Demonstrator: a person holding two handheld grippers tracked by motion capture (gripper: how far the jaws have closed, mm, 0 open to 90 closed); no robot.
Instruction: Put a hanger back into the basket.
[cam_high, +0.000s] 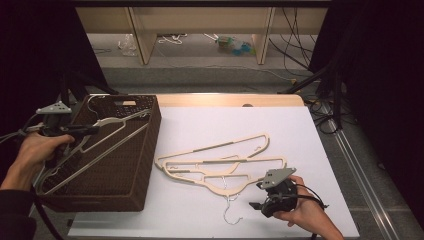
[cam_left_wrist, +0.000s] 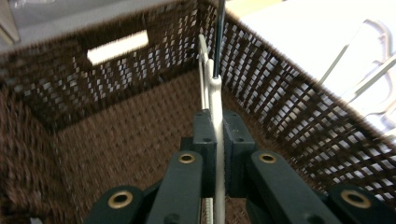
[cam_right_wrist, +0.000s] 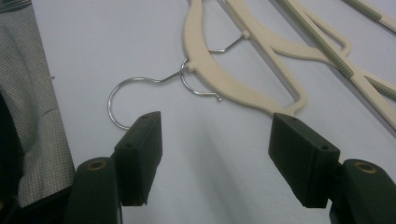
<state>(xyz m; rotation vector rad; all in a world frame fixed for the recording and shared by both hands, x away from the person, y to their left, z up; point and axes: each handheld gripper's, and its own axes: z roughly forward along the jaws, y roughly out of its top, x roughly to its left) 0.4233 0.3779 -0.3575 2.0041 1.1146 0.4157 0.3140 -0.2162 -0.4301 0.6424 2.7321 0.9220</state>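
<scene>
A brown wicker basket (cam_high: 146, 155) stands at the table's left. Inside it a cream hanger (cam_high: 102, 145) leans slantwise, and my left gripper (cam_high: 94, 130) over the basket's left rim is shut on it. In the left gripper view the jaws (cam_left_wrist: 216, 135) clamp the hanger's thin edge (cam_left_wrist: 214, 91) above the basket floor (cam_left_wrist: 116, 140). Several cream hangers (cam_high: 220, 160) lie overlapped mid-table. My right gripper (cam_high: 256, 195) is open just right of the nearest hanger's wire hook (cam_high: 230, 212). In the right gripper view its jaws (cam_right_wrist: 217, 128) hang above the cloth, short of the hook (cam_right_wrist: 135, 83) and hanger (cam_right_wrist: 224, 79).
The white table cover (cam_high: 240, 125) has open room at back and right. Beyond the far edge are wooden shelf legs (cam_high: 142, 40) and litter on the floor. Cables (cam_high: 325, 115) run along the right side. A grey checked sleeve (cam_right_wrist: 32, 102) edges the right gripper view.
</scene>
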